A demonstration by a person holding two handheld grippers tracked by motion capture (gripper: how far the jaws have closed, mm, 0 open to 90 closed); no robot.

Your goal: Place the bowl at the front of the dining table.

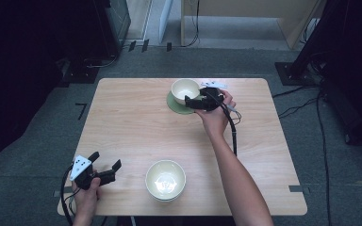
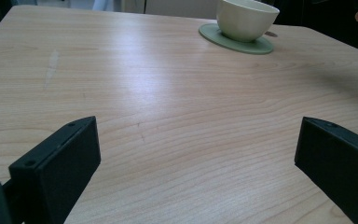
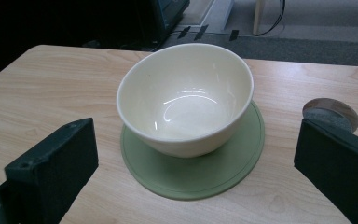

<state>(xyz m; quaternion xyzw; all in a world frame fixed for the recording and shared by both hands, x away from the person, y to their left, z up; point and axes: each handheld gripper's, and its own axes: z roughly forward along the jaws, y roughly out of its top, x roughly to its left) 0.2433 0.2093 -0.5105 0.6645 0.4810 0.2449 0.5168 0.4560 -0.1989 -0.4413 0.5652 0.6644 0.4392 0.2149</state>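
A cream bowl (image 3: pixel 186 98) stands upright on a round green coaster (image 3: pixel 205 172) at the table's far middle; in the high view the bowl (image 1: pixel 185 88) and coaster (image 1: pixel 175 107) lie just left of my right gripper (image 1: pixel 193 98). In its own view the right gripper (image 3: pixel 196 140) is open, its jaws spread wider than the bowl and short of touching it. My left gripper (image 1: pixel 106 160) rests near the front left corner, open and empty. Its own view has the left gripper (image 2: pixel 198 140) over bare wood, with the bowl (image 2: pixel 245 18) far ahead.
A second pale bowl (image 1: pixel 165 180) sits near the front edge, right of the left gripper. A round cable hole (image 3: pixel 331 112) is in the wooden table (image 1: pixel 122 122) beside the coaster. Cables and dark stands surround the table on the floor.
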